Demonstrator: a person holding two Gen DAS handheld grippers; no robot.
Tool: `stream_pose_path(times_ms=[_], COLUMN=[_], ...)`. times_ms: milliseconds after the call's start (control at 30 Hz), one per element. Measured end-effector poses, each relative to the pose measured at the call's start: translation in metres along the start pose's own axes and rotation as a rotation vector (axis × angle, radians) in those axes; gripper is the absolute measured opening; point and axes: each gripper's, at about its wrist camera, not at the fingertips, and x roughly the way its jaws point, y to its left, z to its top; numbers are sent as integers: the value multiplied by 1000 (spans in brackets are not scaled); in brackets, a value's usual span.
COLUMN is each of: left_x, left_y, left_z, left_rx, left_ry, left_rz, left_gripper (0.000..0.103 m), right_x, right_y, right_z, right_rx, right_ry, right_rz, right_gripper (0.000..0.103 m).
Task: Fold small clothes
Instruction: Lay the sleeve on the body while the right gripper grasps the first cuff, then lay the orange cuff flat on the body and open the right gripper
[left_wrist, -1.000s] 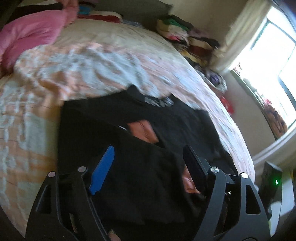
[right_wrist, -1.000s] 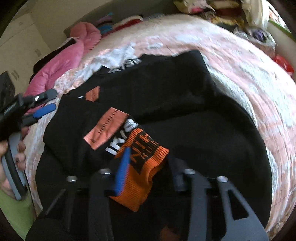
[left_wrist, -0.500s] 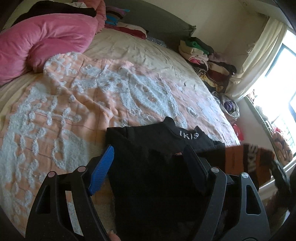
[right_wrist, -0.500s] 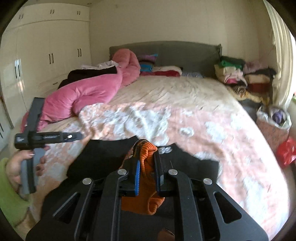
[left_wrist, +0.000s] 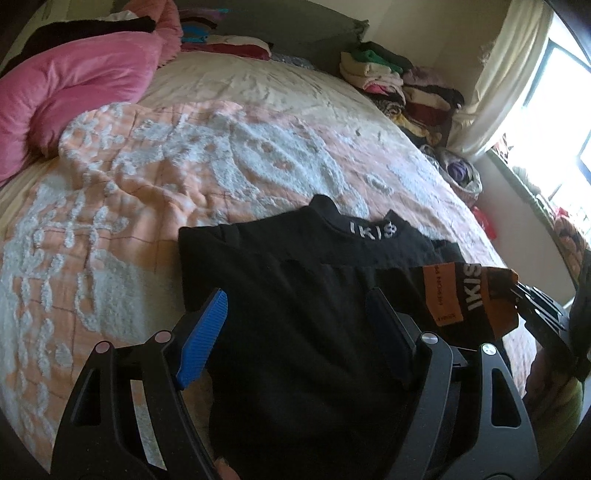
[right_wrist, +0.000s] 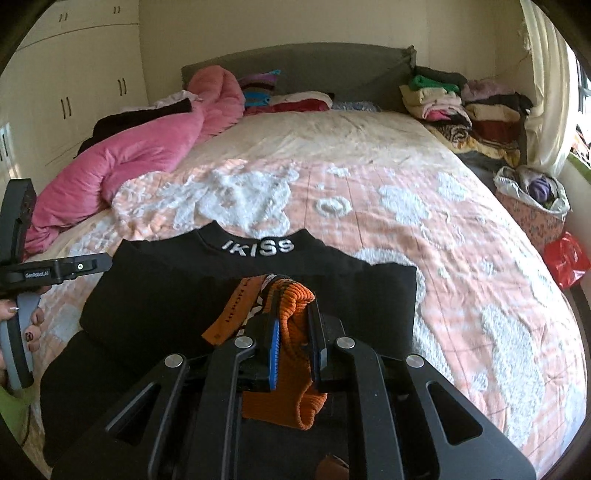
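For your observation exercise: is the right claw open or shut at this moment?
Shut. The right claw pinches the sweater's orange ribbed cuff between both pads, lifting it above the black sweater.

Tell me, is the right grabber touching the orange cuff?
Touching. The right wrist view shows the right gripper shut on the orange cuff, with the ribbed cloth pinched between both pads.

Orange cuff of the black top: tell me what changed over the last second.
The right claw closed on the orange cuff and lifted the sleeve off the black top, carrying it to the right. The left claw stayed open, holding nothing. The top's body stayed flat on the bedspread.
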Motion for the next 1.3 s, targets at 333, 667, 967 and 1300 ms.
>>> stream_pose_path(times_ms=[333, 667, 967, 1300], left_x=[10, 14, 16, 24], left_y=[-14, -24, -32, -36], left_z=[-9, -16, -22, -35], left_rx=[56, 97, 122, 157], left_ry=[34, 61, 80, 133], left_rz=[9, 3, -9, 1], left_gripper=[70, 70, 70, 74], right_x=[9, 9, -4, 6], right_y=[-2, -1, 7, 34], right_z=[-5, -6, -10, -24], right_rx=[20, 21, 9, -21], right_ry=[35, 48, 25, 88], right_rz=[-21, -41, -46, 30], right_gripper=[13, 18, 36, 48])
